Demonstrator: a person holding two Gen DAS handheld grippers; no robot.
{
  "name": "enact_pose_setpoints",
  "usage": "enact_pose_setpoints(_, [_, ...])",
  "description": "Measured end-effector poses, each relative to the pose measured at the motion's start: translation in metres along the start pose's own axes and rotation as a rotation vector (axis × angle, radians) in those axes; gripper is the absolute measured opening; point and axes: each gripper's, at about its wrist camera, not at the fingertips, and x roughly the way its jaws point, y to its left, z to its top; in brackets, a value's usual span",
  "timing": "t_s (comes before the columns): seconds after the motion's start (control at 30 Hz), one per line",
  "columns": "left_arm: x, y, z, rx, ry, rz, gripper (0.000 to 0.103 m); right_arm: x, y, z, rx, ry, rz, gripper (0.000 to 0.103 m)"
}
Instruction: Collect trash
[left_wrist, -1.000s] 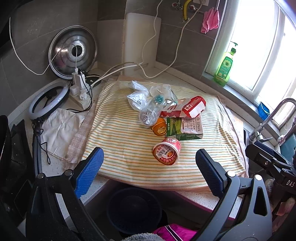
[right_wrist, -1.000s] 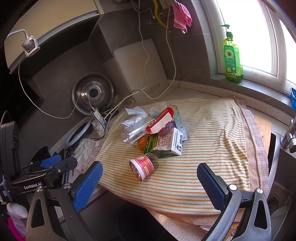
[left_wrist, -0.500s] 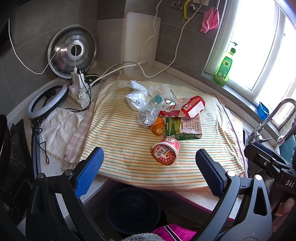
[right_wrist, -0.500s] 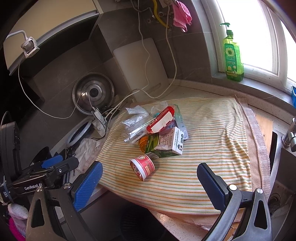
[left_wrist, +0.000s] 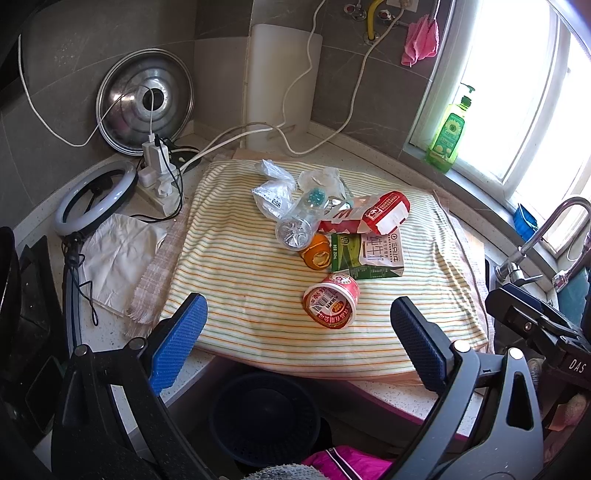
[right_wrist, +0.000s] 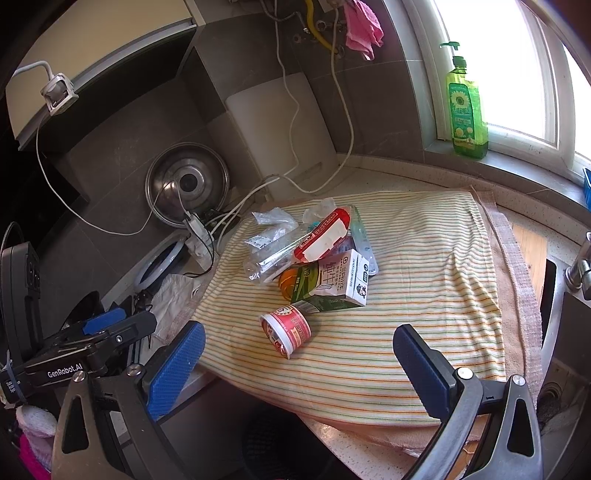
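**Inspector:** Since a second ago, little has moved. Your two grippers have crept slightly towards the counter, and the trash pile sits where it was on the striped cloth (left_wrist: 236, 280).

**Operator:** State of my fingers?

**Inspector:** Your left gripper (left_wrist: 297, 332) is spread wide and holds nothing. Your right gripper (right_wrist: 299, 363) is likewise wide apart and empty. Both hover at the near edge of the cloth, apart from every item.

**Operator:** And the nearest item?

**Inspector:** The red cup (left_wrist: 331, 301) lies on its side, nearest you, just in front of the pile. In the left wrist view its long axis runs from far-right to near-left, with its sealed mouth turned towards your left gripper. Behind it, the green-and-white milk carton (left_wrist: 366, 256) lies flat, its long side running left to right. An orange can (left_wrist: 315, 252) touches the carton's left end. The clear bottle (left_wrist: 301, 218) lies with its base towards you and its teal cap pointing away. A red-and-white packet (left_wrist: 369, 217) rests across the pile beside it.

**Operator:** The bin?

**Inspector:** A dark basket (left_wrist: 264, 417) stands below the counter edge, between your left fingers.
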Motion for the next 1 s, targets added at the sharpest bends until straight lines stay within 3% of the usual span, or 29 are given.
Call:
enact_pose_setpoints(0.6, [0.000, 0.000, 0.000, 0.000, 0.003, 0.000, 0.101, 0.003, 0.001, 0.001, 0.005, 0.008, 0.004, 0.103])
enact_pose_setpoints(1.0, [0.026, -0.001, -0.009, -0.037, 0.049, -0.019, 0.101, 0.016, -0.021, 0.005, 0.029, 0.041, 0.010, 0.101])
